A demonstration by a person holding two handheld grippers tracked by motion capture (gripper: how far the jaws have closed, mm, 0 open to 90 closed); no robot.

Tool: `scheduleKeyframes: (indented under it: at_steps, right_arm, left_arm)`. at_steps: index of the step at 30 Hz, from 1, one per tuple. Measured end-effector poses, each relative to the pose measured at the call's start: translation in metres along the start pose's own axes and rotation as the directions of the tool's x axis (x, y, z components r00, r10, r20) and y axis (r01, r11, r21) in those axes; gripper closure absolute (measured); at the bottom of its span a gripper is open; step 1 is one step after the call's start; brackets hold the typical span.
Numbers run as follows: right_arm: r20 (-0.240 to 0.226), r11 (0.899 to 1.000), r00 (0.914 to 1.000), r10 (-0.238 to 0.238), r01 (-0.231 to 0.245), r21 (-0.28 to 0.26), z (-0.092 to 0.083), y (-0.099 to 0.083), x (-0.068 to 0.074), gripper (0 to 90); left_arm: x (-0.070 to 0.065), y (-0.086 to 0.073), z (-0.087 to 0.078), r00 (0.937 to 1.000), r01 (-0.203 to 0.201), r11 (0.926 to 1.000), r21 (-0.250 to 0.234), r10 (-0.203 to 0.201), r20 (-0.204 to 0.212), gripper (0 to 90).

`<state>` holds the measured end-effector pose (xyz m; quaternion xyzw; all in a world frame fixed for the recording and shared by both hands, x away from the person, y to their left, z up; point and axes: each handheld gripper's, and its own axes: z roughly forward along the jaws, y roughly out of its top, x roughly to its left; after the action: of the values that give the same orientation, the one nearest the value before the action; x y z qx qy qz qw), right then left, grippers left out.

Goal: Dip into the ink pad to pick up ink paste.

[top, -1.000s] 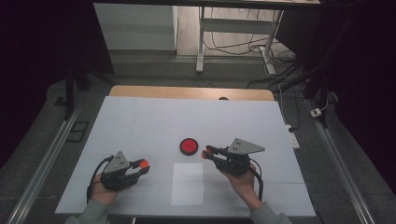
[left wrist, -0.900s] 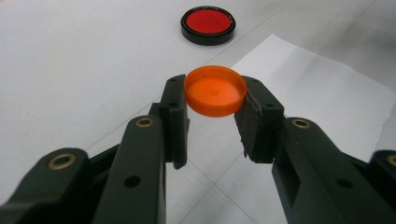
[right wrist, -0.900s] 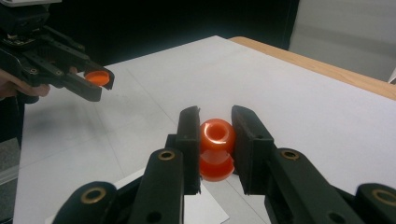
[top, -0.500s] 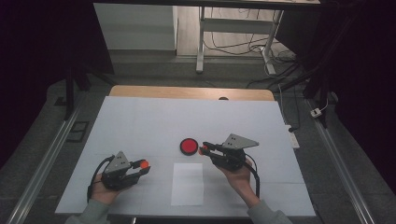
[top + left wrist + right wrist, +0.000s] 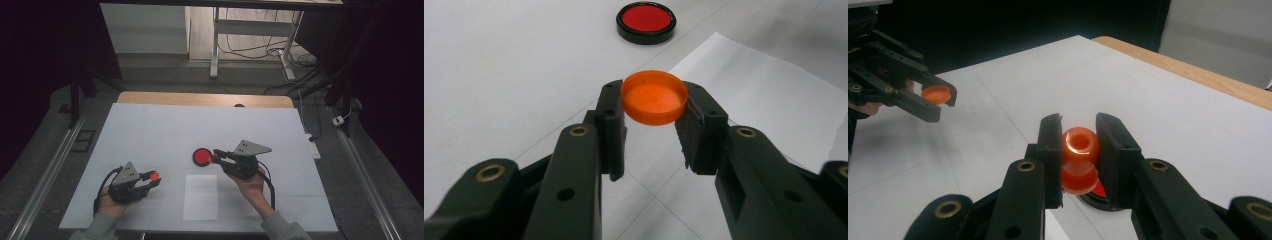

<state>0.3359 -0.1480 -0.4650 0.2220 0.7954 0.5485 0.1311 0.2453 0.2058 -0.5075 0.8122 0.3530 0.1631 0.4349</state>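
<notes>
A: Starting at the lower left of the high view, what has the left gripper [image 5: 152,176] got?

B: An orange cap [image 5: 654,97], pinched by its rim between the two pads, open side down and roughly level. In the left gripper view it sits at the very tips, so the hold looks shallow.

A: And further right?

B: A white sheet of paper [image 5: 200,197] lies on the surface [image 5: 150,130] at lower centre. Just above it is a round black dish with a red centre [image 5: 202,157]. The right gripper [image 5: 216,155], right of centre, is clamped on a small orange bottle [image 5: 1080,159], mouth facing the camera, and holds it right over that dish.

A: So the job looks like capping the bottle?

B: That's my reading. The two pieces are well apart, so they must first be brought together.

A: How would you do it well?

B: Tip the bottle so its mouth points up or toward the cap, keep it steady, and carry the cap across level. Line the cap's rim squarely over the mouth before pressing; with that shallow tip grip, an off-centre push could flip the cap out.
</notes>
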Motion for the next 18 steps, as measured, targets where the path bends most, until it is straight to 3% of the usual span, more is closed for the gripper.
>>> scheduleKeyframes:
  at_steps: [18]
  right_arm:
    - [-0.002, 0.999, 1.0, -0.004, 0.004, 0.045, 0.022, 0.0, -0.007, 72.4]
  left_arm:
    - [0.0, 0.0, 0.001, 1.0, 0.002, 1.0, 0.005, -0.002, 0.004, 65.0]
